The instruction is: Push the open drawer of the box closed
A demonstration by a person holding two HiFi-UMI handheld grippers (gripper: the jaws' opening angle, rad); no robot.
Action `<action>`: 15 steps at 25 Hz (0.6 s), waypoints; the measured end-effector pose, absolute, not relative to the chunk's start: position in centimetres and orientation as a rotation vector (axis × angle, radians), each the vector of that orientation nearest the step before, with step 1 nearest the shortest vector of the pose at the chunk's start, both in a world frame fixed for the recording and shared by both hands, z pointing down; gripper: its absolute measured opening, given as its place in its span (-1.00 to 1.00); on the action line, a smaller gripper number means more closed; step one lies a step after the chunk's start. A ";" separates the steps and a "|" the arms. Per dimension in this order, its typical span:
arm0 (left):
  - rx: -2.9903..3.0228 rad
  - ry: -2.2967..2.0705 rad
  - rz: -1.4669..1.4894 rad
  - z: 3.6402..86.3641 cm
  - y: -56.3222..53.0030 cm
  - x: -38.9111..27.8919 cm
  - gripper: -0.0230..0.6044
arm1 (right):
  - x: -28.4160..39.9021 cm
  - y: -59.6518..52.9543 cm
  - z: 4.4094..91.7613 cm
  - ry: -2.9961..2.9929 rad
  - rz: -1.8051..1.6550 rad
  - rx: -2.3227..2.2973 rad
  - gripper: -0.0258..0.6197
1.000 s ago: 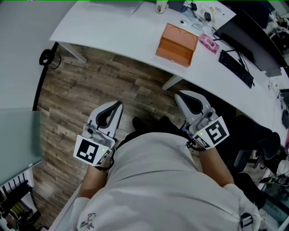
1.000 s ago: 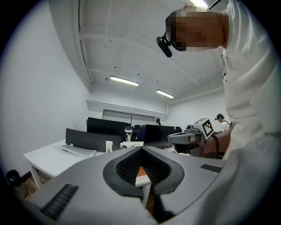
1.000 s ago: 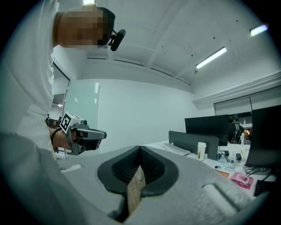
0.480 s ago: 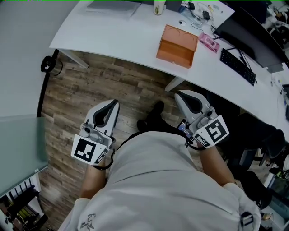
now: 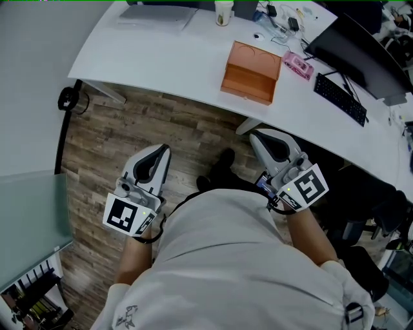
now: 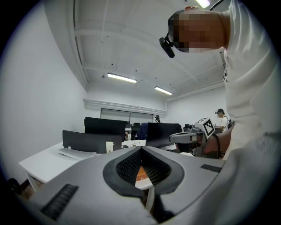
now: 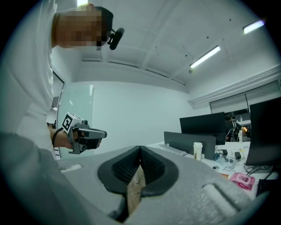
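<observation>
Orange-brown box (image 5: 251, 71) on a white desk (image 5: 161, 51), seen from the head view. It stands close to the desk's curved near edge, with bare desktop to its left and a pink object (image 5: 298, 64) just beside its far right corner. From this height it cannot be told how far its drawer stands out. A black keyboard (image 5: 339, 98) lies further right along the same edge, and a cup (image 5: 222, 13) stands at the far side.

Both grippers are held close to the person's white-clad torso, over a wood-plank floor (image 5: 129, 135). The left gripper (image 5: 166, 149) has its two jaws pressed together at the tips, with nothing pinched; part of the box shows through the gap behind the tips in the left gripper view. The right gripper (image 5: 257, 135) likewise has its jaws together and empty, and its tip lies just below the desk edge in the head view. Open floor separates the left gripper from that edge. A glass panel (image 5: 32, 213) bounds the floor at the left.
</observation>
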State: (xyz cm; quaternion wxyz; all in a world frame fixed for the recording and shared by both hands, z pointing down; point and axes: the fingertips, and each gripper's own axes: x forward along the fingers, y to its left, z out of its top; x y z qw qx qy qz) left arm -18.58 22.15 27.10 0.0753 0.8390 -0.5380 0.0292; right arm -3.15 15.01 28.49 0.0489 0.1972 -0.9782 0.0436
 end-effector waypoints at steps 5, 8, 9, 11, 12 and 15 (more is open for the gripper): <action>2.546 -1.568 0.101 27.1 17.8 -17.9 -0.93 | -2.4 11.1 28.9 -2.970 0.149 0.636 -0.92; 2.563 -1.531 0.112 27.5 14.7 -17.2 -0.93 | -1.7 8.3 29.1 -2.967 0.158 0.673 -0.92; 2.563 -1.516 0.118 27.8 13.5 -16.9 -0.93 | -1.4 7.4 29.1 -2.966 0.157 0.687 -0.92; 2.572 -1.480 0.125 28.3 11.2 -16.2 -0.93 | -0.8 5.7 29.1 -2.964 0.147 0.716 -0.92; 2.583 -1.462 0.127 28.4 10.1 -15.7 -0.93 | -0.4 4.9 29.0 -2.963 0.144 0.732 -0.92; 2.630 -1.408 0.130 28.4 6.8 -13.7 -0.93 | 1.1 2.6 29.0 -2.965 0.177 0.770 -0.92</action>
